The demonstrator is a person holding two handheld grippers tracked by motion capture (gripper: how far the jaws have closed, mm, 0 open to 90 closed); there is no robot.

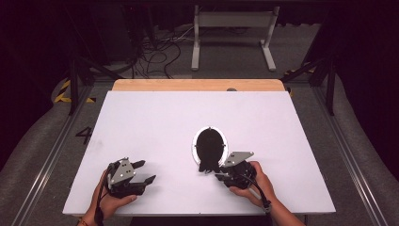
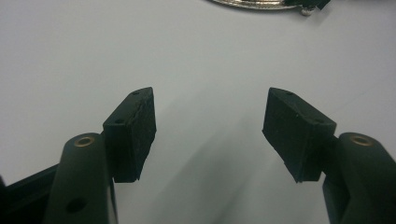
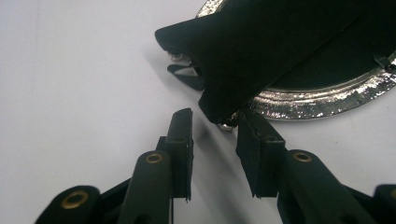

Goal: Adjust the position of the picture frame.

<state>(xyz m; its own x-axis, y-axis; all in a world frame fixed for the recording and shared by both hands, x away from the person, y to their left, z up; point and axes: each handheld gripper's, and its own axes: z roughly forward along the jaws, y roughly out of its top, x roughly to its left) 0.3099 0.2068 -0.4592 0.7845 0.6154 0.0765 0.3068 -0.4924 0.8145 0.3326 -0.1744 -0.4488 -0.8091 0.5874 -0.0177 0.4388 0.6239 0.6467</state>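
- The left gripper (image 1: pixel 144 172) is held near the white table's (image 1: pixel 155 117) near-left corner, jaws spread, nothing between.
- The right gripper (image 1: pixel 218 174) is parted, just short of the black cloth (image 1: pixel 209 147) on the round silver foil plate (image 1: pixel 194 146).

Each black hand-held gripper (image 1: pixel 141 172) carries a grey three-cornered plate with screws, brass-ringed jaws and a trailing cable.

A black cloth (image 1: pixel 209 149) lies crumpled on a shiny silver plate (image 1: pixel 194 147) — one corner overhangs the near rim.
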